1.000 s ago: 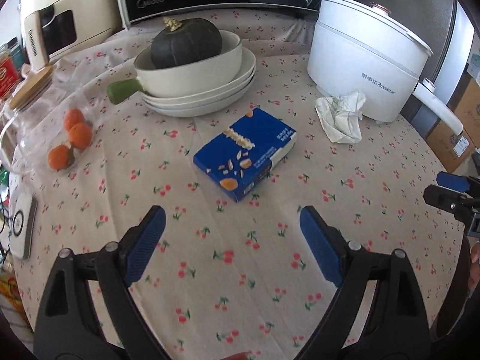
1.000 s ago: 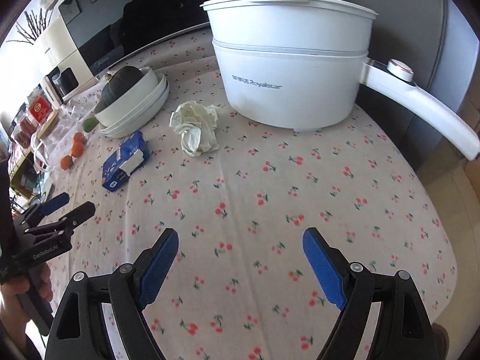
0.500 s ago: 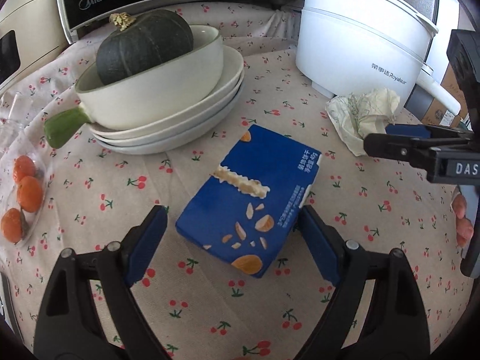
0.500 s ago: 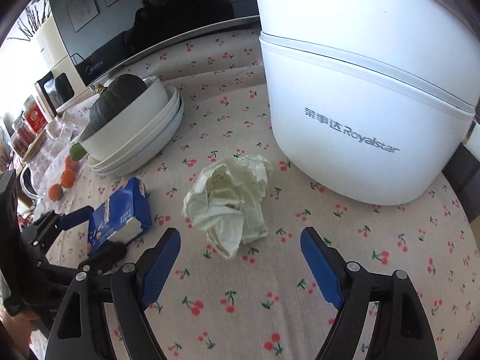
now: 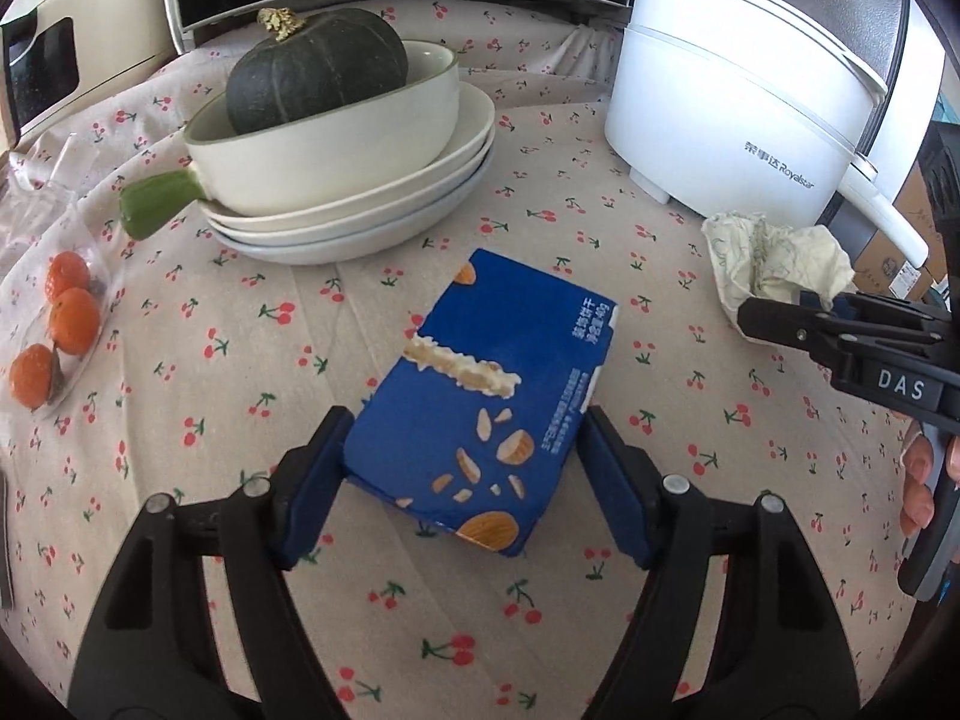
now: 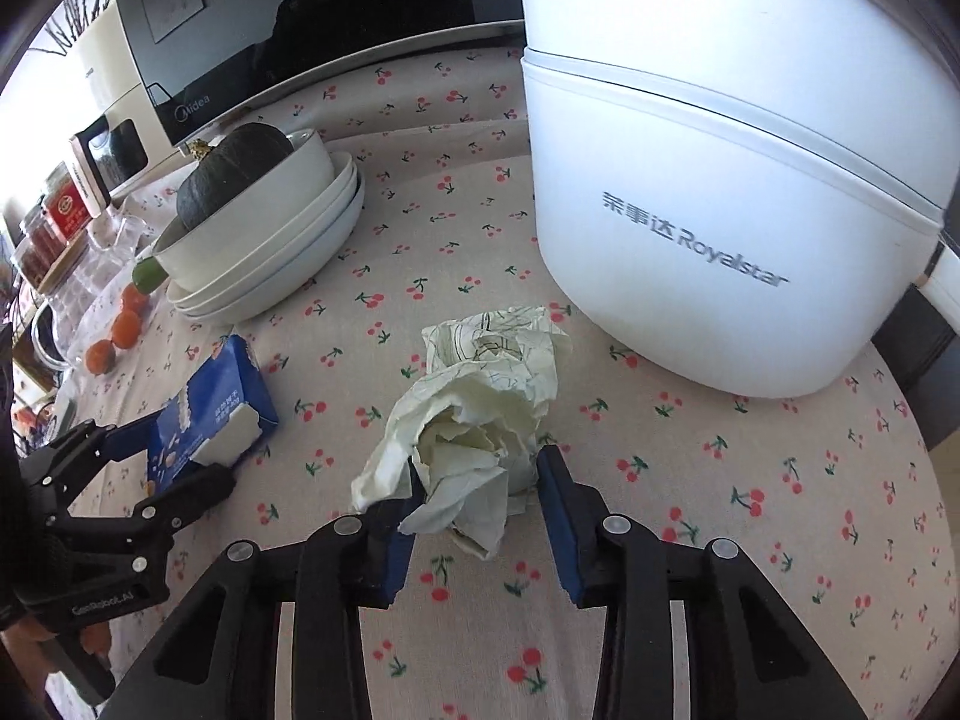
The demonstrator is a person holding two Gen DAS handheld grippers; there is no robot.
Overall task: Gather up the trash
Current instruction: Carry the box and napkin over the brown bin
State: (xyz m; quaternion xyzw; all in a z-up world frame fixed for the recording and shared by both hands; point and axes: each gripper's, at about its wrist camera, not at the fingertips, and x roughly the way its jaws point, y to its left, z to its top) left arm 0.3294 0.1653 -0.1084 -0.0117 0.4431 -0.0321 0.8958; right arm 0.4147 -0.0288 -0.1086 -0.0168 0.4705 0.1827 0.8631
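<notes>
I had both tongs working at once. The right tongs (image 6: 477,495) were clamped on the crumpled paper (image 6: 480,396), which lay on the tabletop (image 6: 690,480) just in front of the white electric pot (image 6: 720,180); the pads pinched the near end of the wad while loose folds spilled out over the left pad. The left tongs (image 5: 465,480) were closing around the blue snack box (image 5: 492,396), which lay flat in the middle of the tabletop, below the stacked dishes (image 5: 360,204). The left pad looked to be at the box's side, and a narrow gap remained at the right pad. I judged that squeezing across the short sides, low on the box, would prevent slipping. The paper needed a straight lift, clear of the pot's handle (image 5: 882,216).
</notes>
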